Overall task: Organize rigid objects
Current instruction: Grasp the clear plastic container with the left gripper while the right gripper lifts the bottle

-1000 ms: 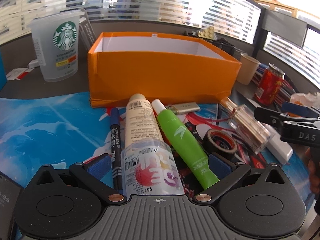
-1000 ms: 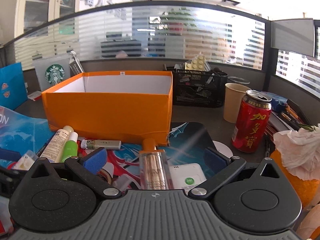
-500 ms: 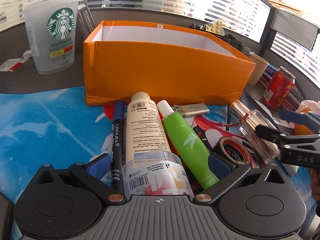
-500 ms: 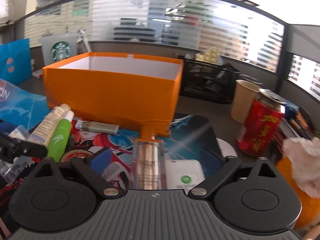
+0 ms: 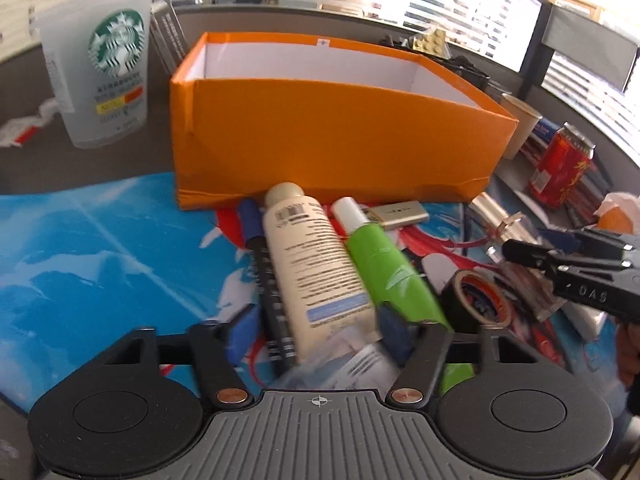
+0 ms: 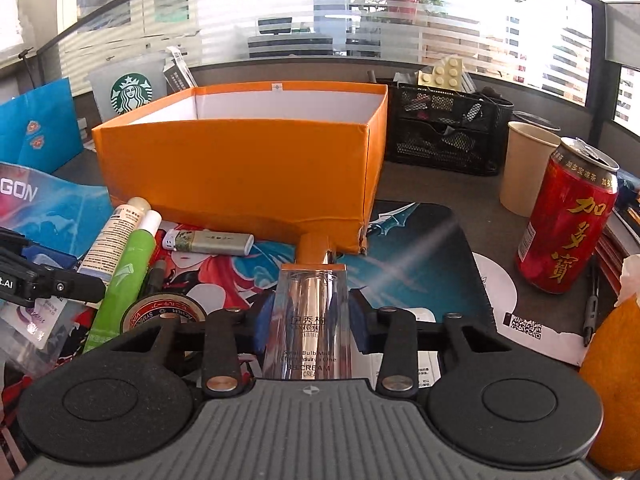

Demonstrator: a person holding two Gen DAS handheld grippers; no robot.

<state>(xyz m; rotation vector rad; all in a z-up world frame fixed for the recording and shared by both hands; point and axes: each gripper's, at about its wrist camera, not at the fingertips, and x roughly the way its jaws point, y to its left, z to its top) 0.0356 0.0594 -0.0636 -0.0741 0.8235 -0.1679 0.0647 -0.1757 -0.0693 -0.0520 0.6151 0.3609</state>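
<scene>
An open orange box [image 5: 340, 140] [image 6: 240, 160] stands behind a heap of small items. My left gripper [image 5: 316, 332] is closing around a black marker [image 5: 264, 264], a cream tube [image 5: 308, 256] and a clear printed pack [image 5: 352, 360]. Its pads [image 5: 240, 332] do not clearly press on them. Beside them lie a green tube [image 5: 388, 272], a lighter [image 5: 394, 214] and a tape roll [image 5: 480, 300]. My right gripper [image 6: 313, 320] is closing on a clear, orange-capped BB cream bottle [image 6: 312, 304], with both pads against its sides.
A Starbucks cup [image 5: 108, 80] stands left of the box. To the right are a black mesh organiser [image 6: 444, 132], a paper cup [image 6: 524, 168], a red can [image 6: 564, 224] and an orange fruit [image 6: 612, 380]. A blue bag [image 6: 36, 128] stands at far left.
Both pairs of jaws have narrowed. The right pads came in against the clear bottle. The left gripper slid forward over the clear pack toward the cream tube.
</scene>
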